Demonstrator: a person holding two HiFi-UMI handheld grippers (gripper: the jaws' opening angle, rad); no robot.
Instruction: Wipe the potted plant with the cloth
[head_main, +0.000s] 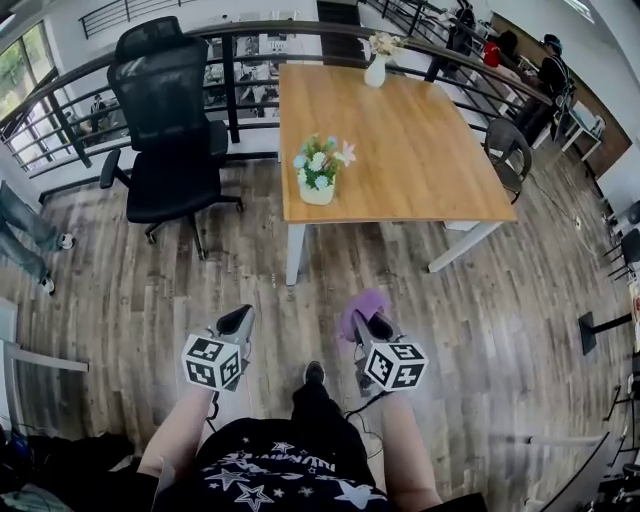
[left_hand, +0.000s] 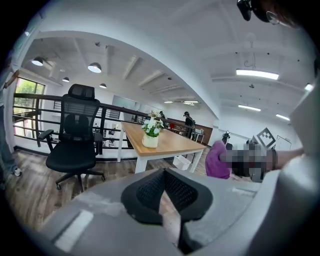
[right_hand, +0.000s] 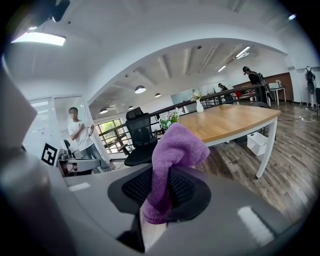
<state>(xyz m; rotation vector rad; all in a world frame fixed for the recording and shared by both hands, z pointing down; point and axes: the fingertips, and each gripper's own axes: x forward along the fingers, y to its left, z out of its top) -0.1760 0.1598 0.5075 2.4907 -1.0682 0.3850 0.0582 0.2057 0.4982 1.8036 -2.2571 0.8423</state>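
Left tongs (left_hand: 164, 173) closed, empty. Right tongs (right_hand: 161, 176) clamp purple cloth (right_hand: 177, 145); pinch visible only in right gripper view.

Open floor (head_main: 300, 320) ahead to table (head_main: 420, 140); office chair (head_main: 175, 140) left.

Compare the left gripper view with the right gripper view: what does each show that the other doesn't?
Left only: the left gripper, jaws shut on nothing. Right only: the right gripper clamped on the fuzzy purple cloth, and a standing person in a white shirt. Both: the rectangular wooden table, the white potted plant with pastel flowers, the black mesh office chair, and the cloth itself.
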